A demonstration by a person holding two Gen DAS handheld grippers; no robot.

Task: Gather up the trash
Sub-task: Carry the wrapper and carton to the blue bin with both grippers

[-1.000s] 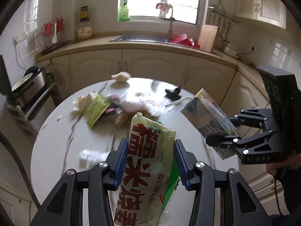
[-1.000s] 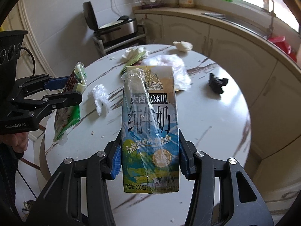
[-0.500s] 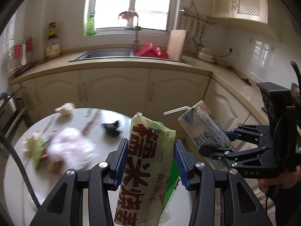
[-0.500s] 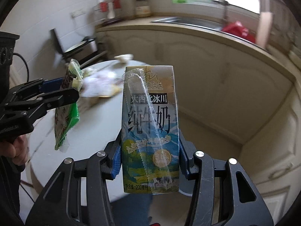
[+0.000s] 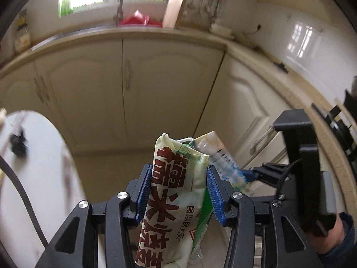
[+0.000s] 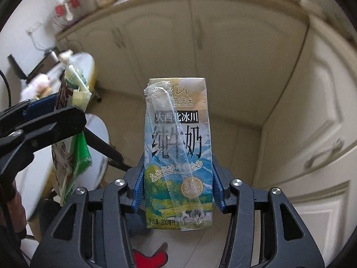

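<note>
My left gripper (image 5: 178,189) is shut on a pale yellow snack wrapper (image 5: 174,201) with red characters and a green edge. My right gripper (image 6: 177,185) is shut on a blue and white milk carton (image 6: 178,151) with a clear straw sleeve taped to its front. In the left wrist view the carton (image 5: 221,156) shows blurred just right of the wrapper, with the right gripper's black body behind it. In the right wrist view the wrapper (image 6: 69,120) hangs at the left in the left gripper's fingers (image 6: 46,120). Both grippers point down over the floor beside the table.
The round white table (image 5: 40,178) lies at the left with a small black scrap (image 5: 19,144) on it. Cream cabinet doors (image 5: 156,89) fill the corner ahead, under a counter with a sink. A red object (image 6: 151,258) lies on the tiled floor below.
Both grippers have swung right and downward, away from the table top toward the cabinet corner and the floor. The wrapper and the carton stay gripped as before.
</note>
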